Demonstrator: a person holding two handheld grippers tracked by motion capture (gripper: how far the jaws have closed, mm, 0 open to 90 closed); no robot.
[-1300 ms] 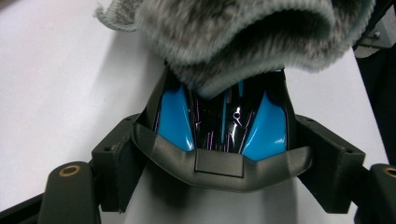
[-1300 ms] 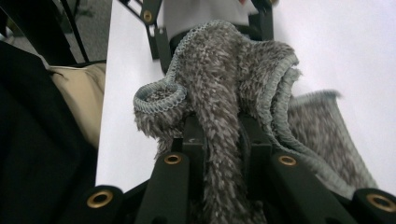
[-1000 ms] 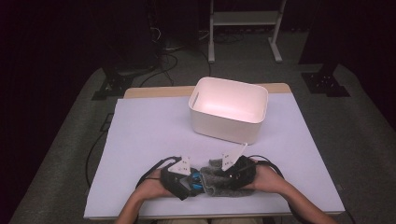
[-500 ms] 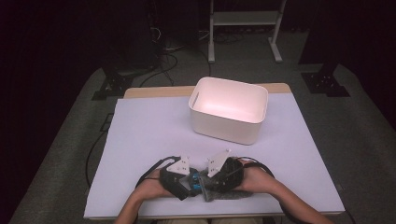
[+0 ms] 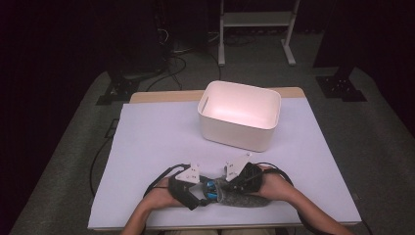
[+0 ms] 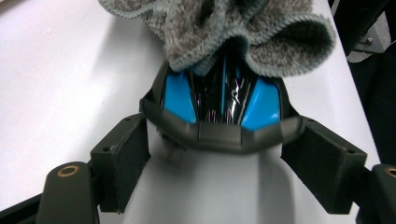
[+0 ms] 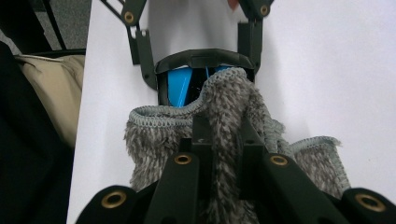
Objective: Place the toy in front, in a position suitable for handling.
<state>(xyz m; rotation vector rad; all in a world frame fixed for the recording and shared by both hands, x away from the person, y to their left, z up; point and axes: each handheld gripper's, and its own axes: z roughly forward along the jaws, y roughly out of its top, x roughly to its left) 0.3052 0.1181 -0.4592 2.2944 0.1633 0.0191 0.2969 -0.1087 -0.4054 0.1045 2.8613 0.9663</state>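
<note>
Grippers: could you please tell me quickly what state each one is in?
Left gripper: clamped on the blue-and-black object.
Right gripper: just closed on the grey cloth.

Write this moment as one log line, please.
left tongs: gripping blue-black object | right tongs: pinching grey cloth | bin: behind

White bin (image 5: 240, 117) on white table (image 5: 147, 147); metal rack (image 5: 257, 19) behind.

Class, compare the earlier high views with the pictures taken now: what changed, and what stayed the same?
The right gripper has just been closing and now pinches the grey cloth. The left gripper kept its hold on the black-and-blue object, and the white bin stayed put.
</note>
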